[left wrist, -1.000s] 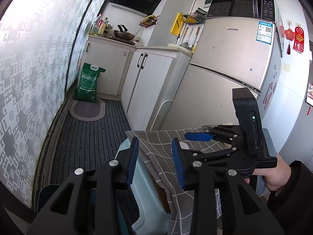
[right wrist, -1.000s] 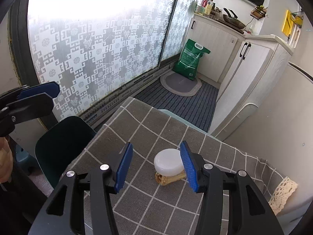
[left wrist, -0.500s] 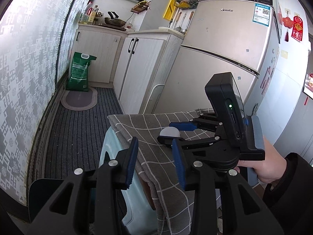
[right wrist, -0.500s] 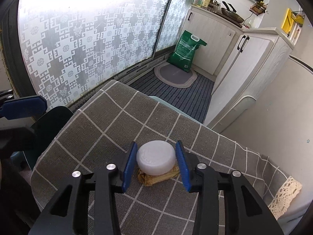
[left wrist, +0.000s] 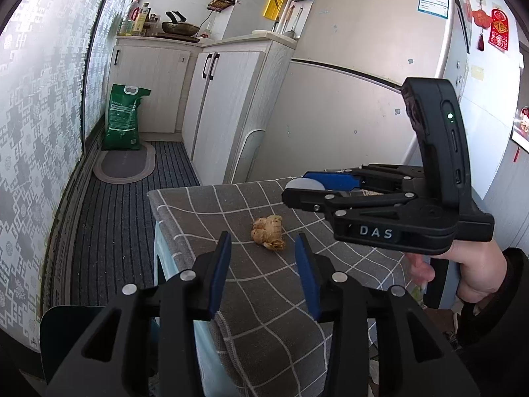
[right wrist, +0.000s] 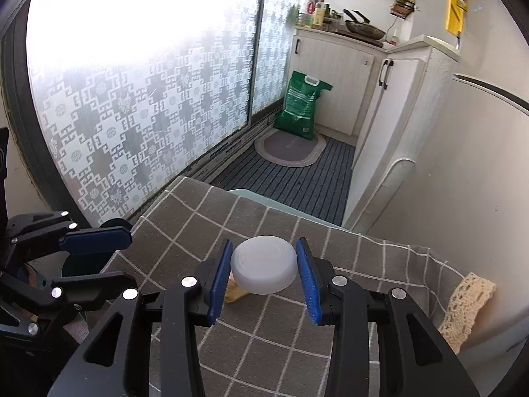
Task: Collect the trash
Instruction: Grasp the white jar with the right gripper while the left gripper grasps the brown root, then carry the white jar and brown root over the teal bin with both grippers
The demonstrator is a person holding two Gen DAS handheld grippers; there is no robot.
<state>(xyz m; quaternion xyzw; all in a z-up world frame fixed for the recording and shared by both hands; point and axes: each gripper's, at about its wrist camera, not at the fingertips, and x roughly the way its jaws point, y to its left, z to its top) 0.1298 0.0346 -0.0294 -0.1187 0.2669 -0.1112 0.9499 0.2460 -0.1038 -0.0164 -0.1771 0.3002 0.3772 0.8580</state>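
A crumpled brown paper scrap (left wrist: 268, 229) lies on the grey checked tablecloth (left wrist: 198, 211). My left gripper (left wrist: 263, 274) hovers just short of it. Its jaws are opening, and nothing is between the blue pads. My right gripper (right wrist: 264, 251) is shut on a white round disc (right wrist: 263, 268) and holds it a little above the cloth (right wrist: 185, 218). In the left wrist view the disc (left wrist: 299, 183) shows between the right fingers, to the right of and beyond the scrap. In the right wrist view, one corner of the scrap (right wrist: 236, 292) peeks out under the disc.
A fridge (left wrist: 363, 66) and white cabinets (left wrist: 224, 99) stand behind the table. A green bag (left wrist: 122, 122) and an oval mat (left wrist: 125, 162) are on the striped floor. A dark chair (left wrist: 66, 324) stands at the left and a lace cloth (right wrist: 463, 307) hangs at the table's right edge.
The right gripper closed on the white disc and lifted it off the brown scrap. The left gripper moved in over the table edge toward the scrap, and its jaws widened a little.
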